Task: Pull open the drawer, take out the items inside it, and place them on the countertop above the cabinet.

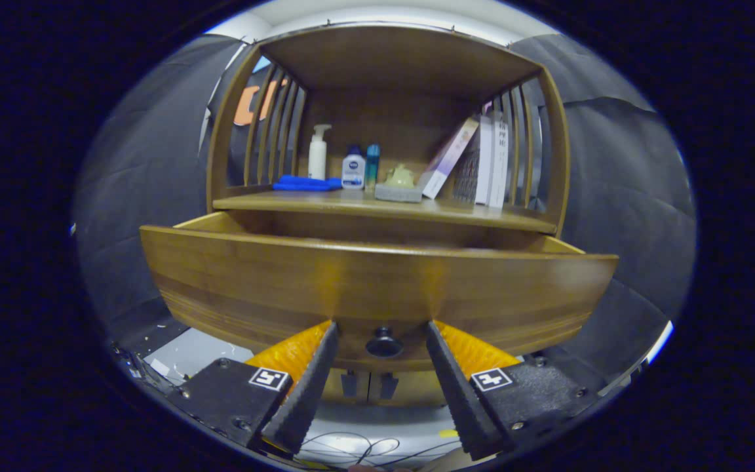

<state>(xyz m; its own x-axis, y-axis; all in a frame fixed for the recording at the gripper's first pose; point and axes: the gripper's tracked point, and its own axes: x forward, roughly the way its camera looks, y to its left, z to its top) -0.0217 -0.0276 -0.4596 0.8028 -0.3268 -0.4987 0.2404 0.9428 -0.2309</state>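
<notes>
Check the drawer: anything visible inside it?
Nothing visible. The drawer is pulled out, but its tall front panel hides the interior; only the top edges of its side walls show. The open gripper straddles the knob without pressing it.
</notes>
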